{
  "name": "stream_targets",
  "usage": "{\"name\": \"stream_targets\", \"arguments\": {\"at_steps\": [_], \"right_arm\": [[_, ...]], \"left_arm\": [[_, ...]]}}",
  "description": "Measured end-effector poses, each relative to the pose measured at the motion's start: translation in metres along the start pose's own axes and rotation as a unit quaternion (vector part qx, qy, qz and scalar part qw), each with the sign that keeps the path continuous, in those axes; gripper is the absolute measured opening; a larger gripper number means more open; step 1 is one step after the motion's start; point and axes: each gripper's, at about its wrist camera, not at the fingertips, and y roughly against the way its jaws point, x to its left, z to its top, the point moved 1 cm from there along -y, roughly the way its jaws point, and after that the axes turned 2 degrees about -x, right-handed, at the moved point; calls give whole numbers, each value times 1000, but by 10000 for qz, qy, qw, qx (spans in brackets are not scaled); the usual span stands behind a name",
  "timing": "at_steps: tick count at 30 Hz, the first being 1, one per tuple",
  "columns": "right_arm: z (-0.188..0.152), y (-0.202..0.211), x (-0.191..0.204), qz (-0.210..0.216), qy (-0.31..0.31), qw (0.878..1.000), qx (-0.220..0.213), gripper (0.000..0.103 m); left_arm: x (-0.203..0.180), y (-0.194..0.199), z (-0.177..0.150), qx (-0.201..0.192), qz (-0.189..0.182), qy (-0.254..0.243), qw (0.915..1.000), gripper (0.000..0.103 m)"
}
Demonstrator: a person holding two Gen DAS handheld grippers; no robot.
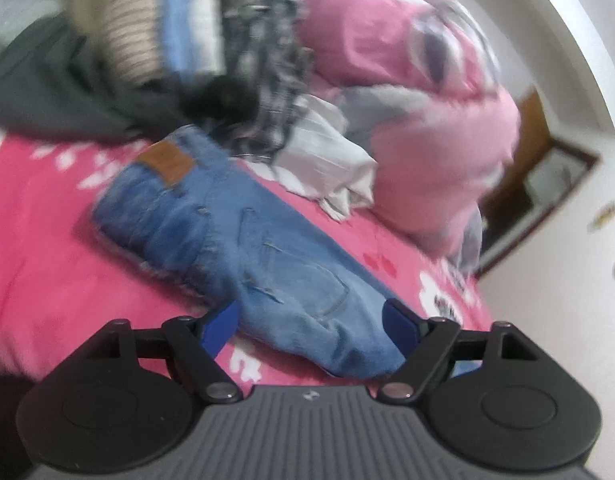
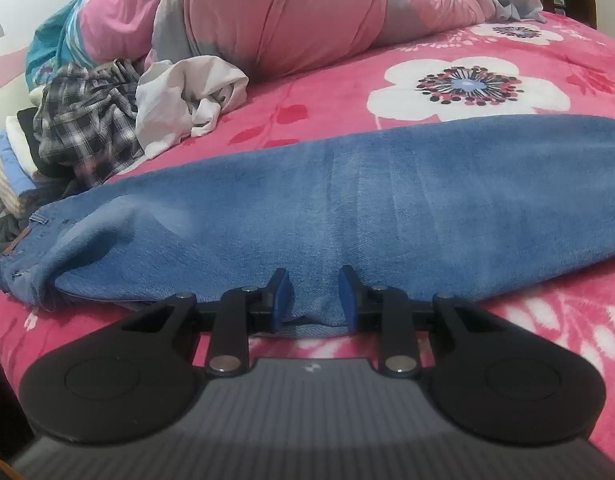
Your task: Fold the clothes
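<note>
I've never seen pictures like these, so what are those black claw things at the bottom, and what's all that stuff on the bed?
The black claws are grippers, tongs with two blue-tipped fingers. A person holds one in each hand, and a small camera on each looks forward along its fingers. So each picture is what one tong sees.

One picture is from the left gripper. Its fingers stand wide apart, open, either side of the end of the jeans, not squeezing them.

The other is from the right gripper. Its fingers are close together, pinching the near edge of the jeans.

The jeans lie flat on a pink flowered blanket. Behind them are a white cloth, a checked shirt, a pink duvet, and a stack of folded clothes at the left edge.
</note>
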Motion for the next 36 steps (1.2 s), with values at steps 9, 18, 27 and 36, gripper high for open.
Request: {"name": "stream_targets", "arguments": {"at_steps": [9, 18, 27, 36], "right_arm": [[-1, 2, 1, -5, -55, 10000, -2, 26], [-1, 2, 2, -24, -31, 10000, 3, 27], [-1, 2, 4, -59, 13, 10000, 3, 27], [-3, 2, 6, -101, 96, 9999, -42, 27]], "left_arm": [[52, -28, 18, -441, 638, 1418, 9869, 88], [57, -42, 21, -1316, 1541, 1685, 9647, 55], [25, -36, 47, -1857, 1101, 416, 9755, 45], [83, -50, 32, -1256, 981, 975, 9824, 47]]}}
